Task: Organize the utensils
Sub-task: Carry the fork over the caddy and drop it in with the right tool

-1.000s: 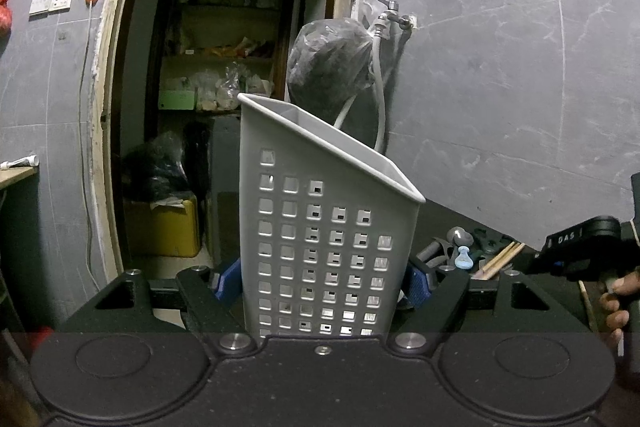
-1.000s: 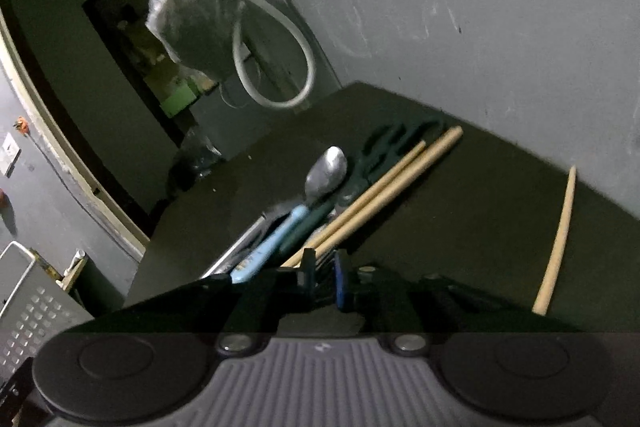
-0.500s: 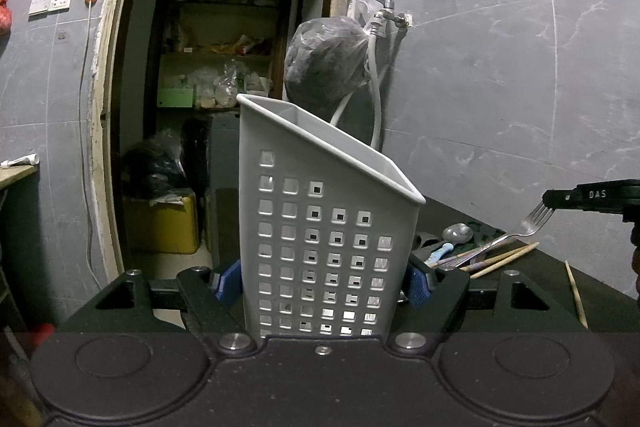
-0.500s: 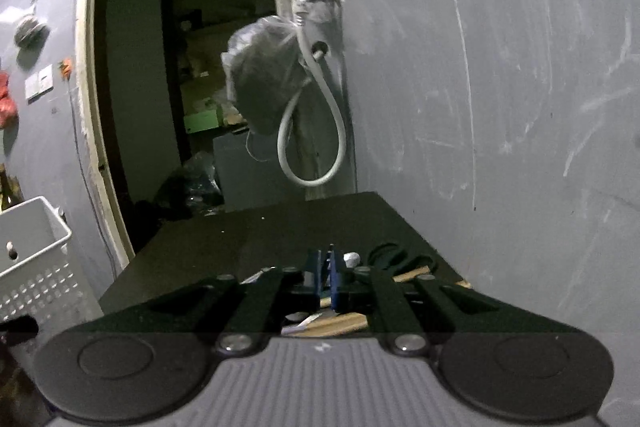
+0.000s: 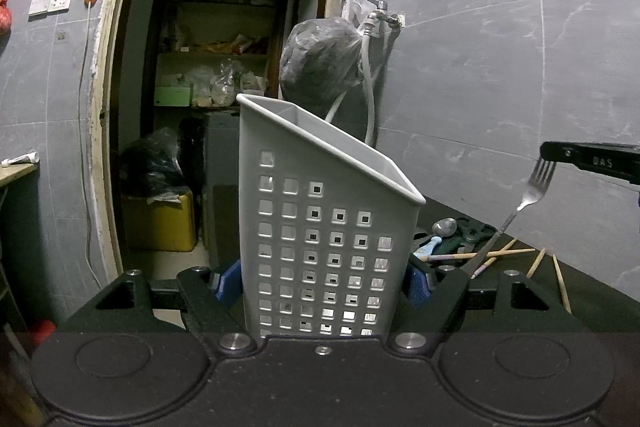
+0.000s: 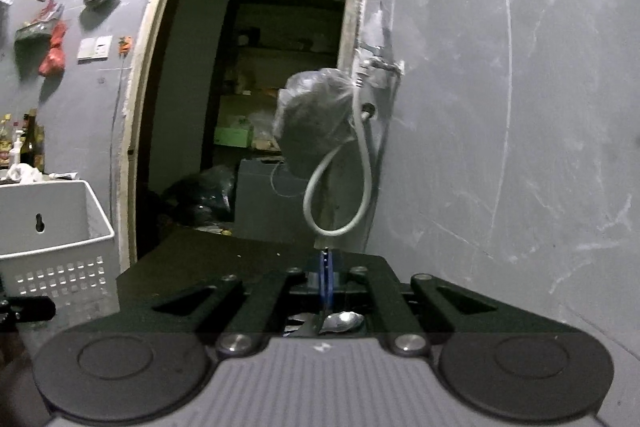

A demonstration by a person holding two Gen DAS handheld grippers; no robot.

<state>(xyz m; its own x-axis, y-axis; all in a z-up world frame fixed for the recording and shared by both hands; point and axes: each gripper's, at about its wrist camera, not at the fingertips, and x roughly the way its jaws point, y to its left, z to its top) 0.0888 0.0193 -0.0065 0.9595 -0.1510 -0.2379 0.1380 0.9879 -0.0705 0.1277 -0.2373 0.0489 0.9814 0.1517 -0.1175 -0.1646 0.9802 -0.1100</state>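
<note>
My left jaws (image 5: 325,281) clamp the white basket (image 5: 320,227); my right jaws (image 6: 326,265) pinch a fork (image 5: 528,195) beside it. The basket looks empty; spoon (image 5: 444,227) and chopsticks (image 5: 504,253) wait on the bench (image 5: 592,303).

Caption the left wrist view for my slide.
Left gripper clamps a white perforated caddy; right gripper lifts a fork.

Open air above the basket (image 5: 328,211); utensil pile (image 5: 460,243) beside it, wall (image 5: 520,67) behind.
</note>
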